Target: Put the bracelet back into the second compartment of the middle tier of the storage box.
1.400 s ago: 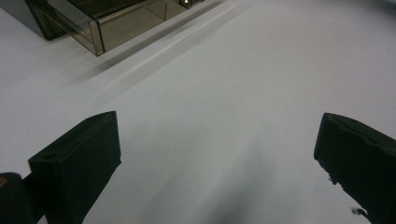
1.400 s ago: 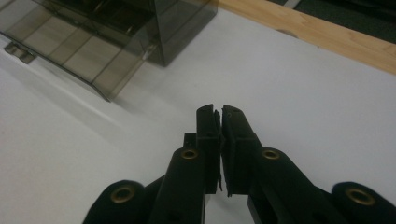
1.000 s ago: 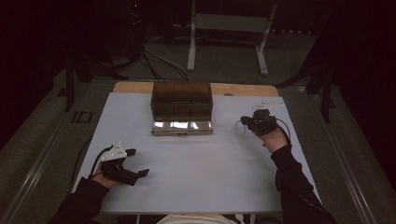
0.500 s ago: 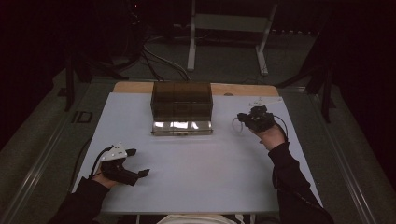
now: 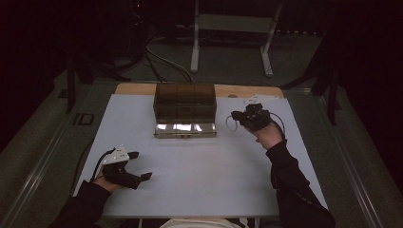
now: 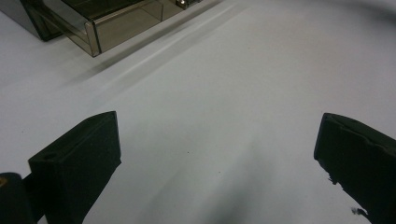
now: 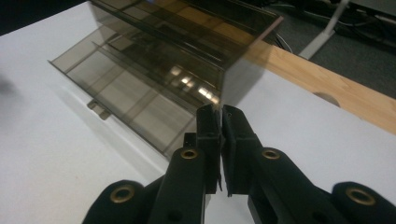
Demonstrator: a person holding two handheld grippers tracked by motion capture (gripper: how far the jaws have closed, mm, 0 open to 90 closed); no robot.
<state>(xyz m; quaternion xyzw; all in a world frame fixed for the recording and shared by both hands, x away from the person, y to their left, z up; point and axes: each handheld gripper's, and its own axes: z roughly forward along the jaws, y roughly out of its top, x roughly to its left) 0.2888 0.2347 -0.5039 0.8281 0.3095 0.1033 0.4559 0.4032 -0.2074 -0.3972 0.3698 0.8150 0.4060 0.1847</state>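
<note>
We find the smoked transparent plastic drawer box (image 5: 185, 109) at the table's (image 5: 199, 185) far centre, drawer ajar. Right tongs (image 5: 237, 118) clenched empty beside it; left tongs (image 5: 139, 166) released, parked near-left.

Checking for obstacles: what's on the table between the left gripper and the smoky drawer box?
Nothing: in the high view, bare white table separates the left gripper from the drawer box.
</note>
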